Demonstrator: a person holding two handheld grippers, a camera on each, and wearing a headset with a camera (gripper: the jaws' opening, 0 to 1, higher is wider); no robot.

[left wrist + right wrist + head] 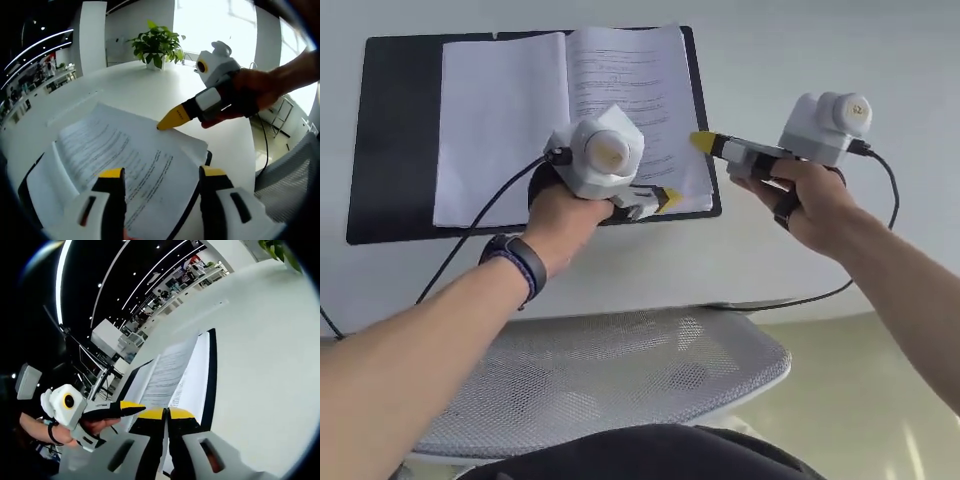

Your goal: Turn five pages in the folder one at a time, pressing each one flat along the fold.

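At the open folder, the left gripper is being held spread, the right gripper pressed together, neither pinching a page; turn count unclear

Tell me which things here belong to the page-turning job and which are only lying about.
For the job: black folder, printed pages, left gripper, right gripper.
Lying about: potted plant, mesh chair.
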